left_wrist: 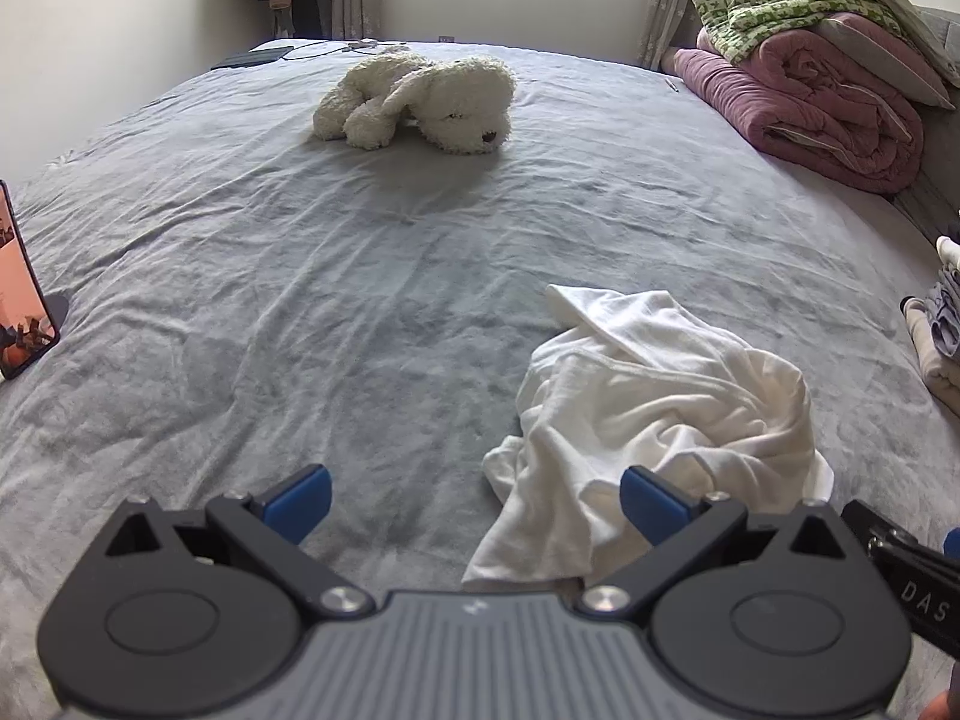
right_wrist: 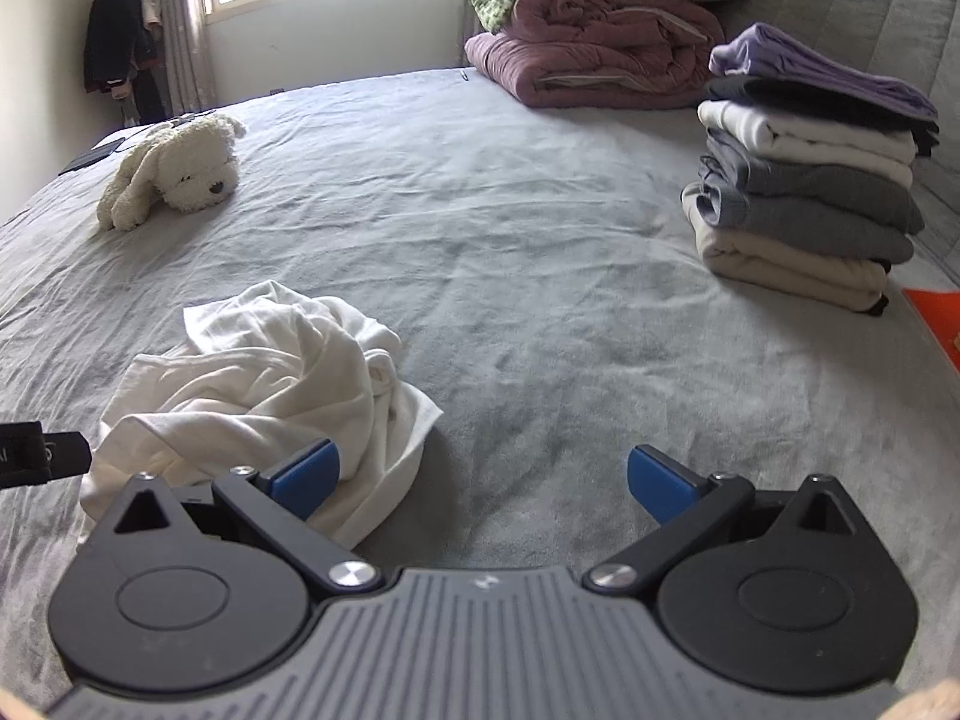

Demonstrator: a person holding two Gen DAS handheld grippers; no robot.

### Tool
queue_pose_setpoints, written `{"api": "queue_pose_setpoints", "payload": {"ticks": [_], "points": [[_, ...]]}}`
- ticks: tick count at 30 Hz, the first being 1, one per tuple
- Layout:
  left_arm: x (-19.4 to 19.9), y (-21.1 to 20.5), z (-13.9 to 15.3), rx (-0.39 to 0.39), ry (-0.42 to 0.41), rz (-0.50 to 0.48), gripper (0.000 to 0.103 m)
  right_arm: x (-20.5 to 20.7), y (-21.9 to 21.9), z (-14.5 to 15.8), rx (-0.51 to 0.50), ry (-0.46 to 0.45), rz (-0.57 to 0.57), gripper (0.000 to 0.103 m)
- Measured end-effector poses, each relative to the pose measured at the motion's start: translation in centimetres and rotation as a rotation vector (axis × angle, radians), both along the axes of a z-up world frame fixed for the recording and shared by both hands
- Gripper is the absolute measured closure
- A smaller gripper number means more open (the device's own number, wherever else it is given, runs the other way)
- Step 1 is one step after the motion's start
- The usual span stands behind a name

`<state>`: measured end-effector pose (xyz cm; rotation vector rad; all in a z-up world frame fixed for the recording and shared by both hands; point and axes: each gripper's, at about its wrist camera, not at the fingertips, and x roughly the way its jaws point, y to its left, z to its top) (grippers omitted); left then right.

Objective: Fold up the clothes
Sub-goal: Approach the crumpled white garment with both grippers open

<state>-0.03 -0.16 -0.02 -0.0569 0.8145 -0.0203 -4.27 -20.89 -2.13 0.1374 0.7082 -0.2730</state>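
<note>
A crumpled white garment (left_wrist: 648, 414) lies on the grey bed sheet (left_wrist: 300, 300) near the front. In the left wrist view it sits right of centre, and in the right wrist view (right_wrist: 258, 384) it sits at the left. My left gripper (left_wrist: 477, 504) is open and empty, just above the sheet, with its right blue pad over the garment's near edge. My right gripper (right_wrist: 483, 483) is open and empty, to the right of the garment, with its left pad near the cloth's edge. A stack of folded clothes (right_wrist: 810, 174) stands at the right.
A white plush dog (left_wrist: 420, 102) lies at the far middle of the bed. Rolled pink and green quilts (left_wrist: 810, 78) are piled at the far right. A phone on a stand (left_wrist: 21, 288) is at the left edge. An orange item (right_wrist: 939, 315) shows at the right edge.
</note>
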Motion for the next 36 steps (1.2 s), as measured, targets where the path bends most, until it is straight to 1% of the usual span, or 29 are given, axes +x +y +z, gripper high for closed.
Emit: {"api": "queue_pose_setpoints", "payload": {"ticks": [4,7,13,18,23,28,32,36], "points": [[-0.2,-0.8,-0.1,0.007,0.011,0.006,0.001,0.3,-0.3,-0.4,0.016,0.028,-0.006,0.0],[1.3,-1.8,-0.7,0.022,0.042,0.018,0.001,0.6,-0.6,-0.6,0.028,0.049,-0.01,0.0],[1.5,-2.4,-1.0,0.043,0.045,0.018,0.0,1.0,-1.1,-1.2,0.052,0.09,-0.019,0.0],[1.7,-2.2,-1.2,0.045,0.053,0.018,0.0,1.2,-0.9,-1.3,0.048,0.102,-0.01,0.0],[2.1,-1.7,-1.5,0.066,0.063,0.019,0.0,1.6,-0.4,-1.1,0.026,0.097,0.003,0.0],[2.5,-1.1,-2.0,0.086,0.071,0.033,0.0,2.5,0.2,-1.2,0.043,0.113,0.016,0.0],[2.9,-0.6,-2.5,0.104,0.088,0.04,0.0,3.4,0.8,-1.9,0.038,0.145,0.04,0.0],[3.4,-0.3,-3.1,0.111,0.114,0.039,0.0,3.8,0.8,-2.8,0.042,0.184,0.033,0.0]]}}
